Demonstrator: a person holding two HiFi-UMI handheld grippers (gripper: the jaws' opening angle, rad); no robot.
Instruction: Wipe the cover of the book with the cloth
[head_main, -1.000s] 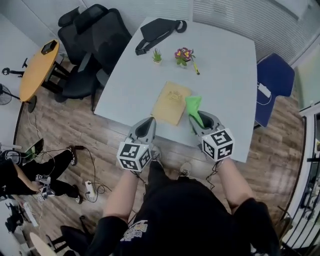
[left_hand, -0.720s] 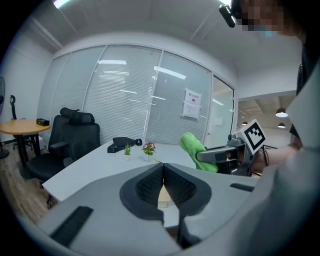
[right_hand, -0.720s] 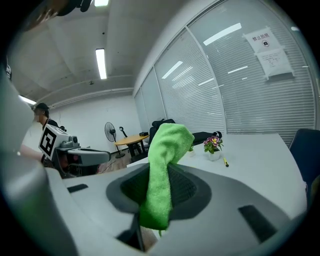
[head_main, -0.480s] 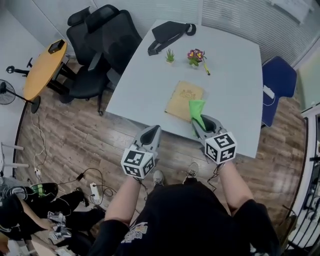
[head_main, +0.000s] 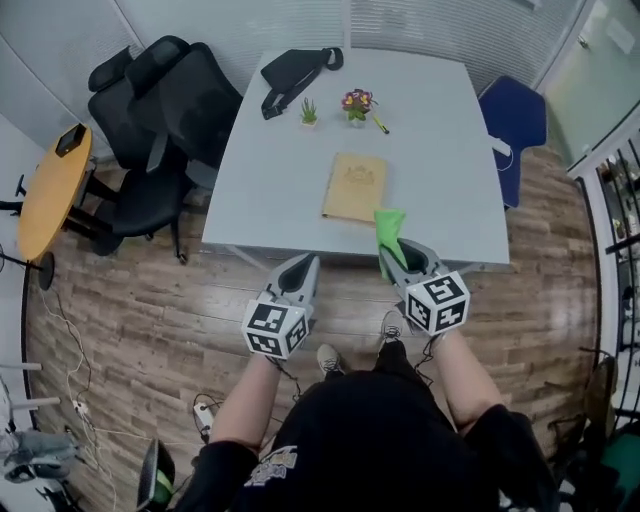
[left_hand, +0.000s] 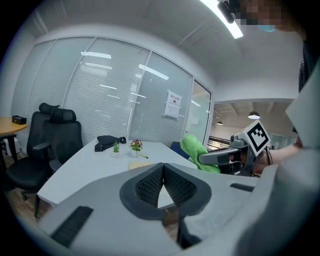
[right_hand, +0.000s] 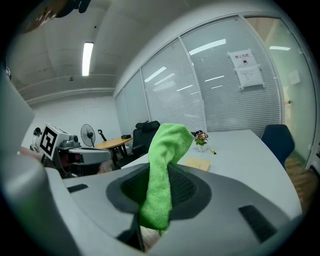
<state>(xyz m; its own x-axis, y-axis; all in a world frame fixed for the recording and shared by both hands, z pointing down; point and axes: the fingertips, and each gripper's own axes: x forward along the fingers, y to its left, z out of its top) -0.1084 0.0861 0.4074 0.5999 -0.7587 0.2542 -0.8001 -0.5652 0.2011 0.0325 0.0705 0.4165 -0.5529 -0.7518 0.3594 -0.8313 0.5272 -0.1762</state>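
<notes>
A tan book (head_main: 355, 187) lies flat near the front edge of the grey table (head_main: 440, 150); it also shows small in the left gripper view (left_hand: 140, 165) and the right gripper view (right_hand: 197, 163). My right gripper (head_main: 390, 250) is shut on a bright green cloth (head_main: 387, 228), which sticks up from its jaws (right_hand: 165, 165), just off the table's front edge and right of the book. My left gripper (head_main: 308, 262) is shut and holds nothing (left_hand: 162, 167); it hangs over the floor in front of the table, short of the book.
At the table's far side lie a black bag (head_main: 295, 72), a small green plant (head_main: 309, 112), a pot of flowers (head_main: 356, 104) and a pen (head_main: 380, 124). Black office chairs (head_main: 160, 110) stand left, a blue chair (head_main: 515, 115) right, a round wooden table (head_main: 45, 190) far left.
Both grippers have drawn back from the table toward the person; the cloth now hangs at the table's front edge instead of over the book's right side. The view has shifted.
</notes>
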